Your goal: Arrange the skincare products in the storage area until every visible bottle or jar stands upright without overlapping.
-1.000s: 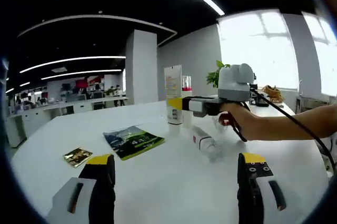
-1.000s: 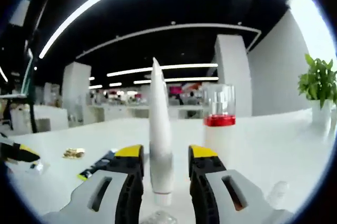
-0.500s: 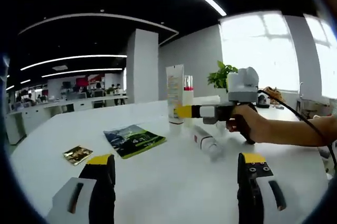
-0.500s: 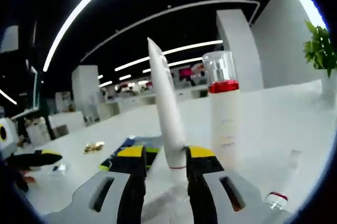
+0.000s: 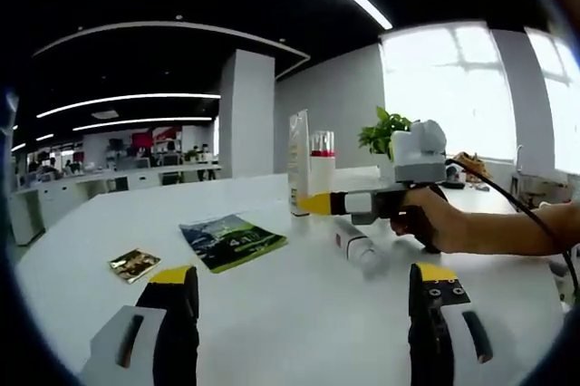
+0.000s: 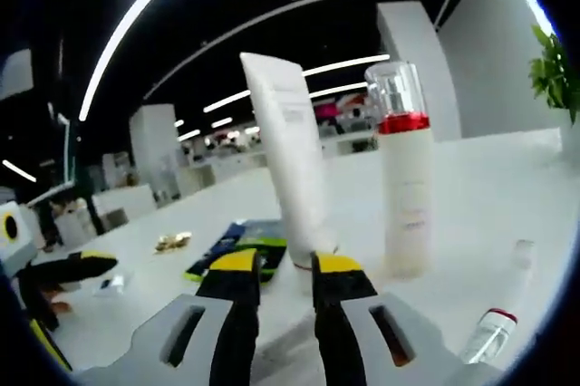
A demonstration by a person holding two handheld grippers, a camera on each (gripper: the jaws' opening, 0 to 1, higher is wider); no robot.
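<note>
your right tool (image 6: 276,270) had its yellow-tipped jaws drawn nearly together on the cap end of the white tube (image 6: 290,168), gripping it low down so the tube rose cap-down between them, tilted slightly to the left. just right of the tube stood the white bottle with the red band and clear cap (image 6: 404,168), upright on the white surface (image 6: 471,223), close beside the tube; whether the two touched could not be told. nearer you and to the right, a small clear bottle (image 6: 497,323) lay on its side. to the left of the jaws a green-and-blue booklet (image 6: 237,243) lay flat, with a small gold packet (image 6: 169,242) further left.

your left tool (image 5: 304,304) was held with its jaws spread wide apart and nothing between them, low over the near part of the surface (image 5: 299,313). from there you could see your right tool (image 5: 313,203) reaching in from the right in your hand (image 5: 424,218), its tip at the foot of the tube (image 5: 297,161), with the red-banded bottle (image 5: 322,164) just behind it. the clear bottle (image 5: 355,243) lay below that tool, the booklet (image 5: 231,241) and the gold packet (image 5: 134,265) to the left.
</note>
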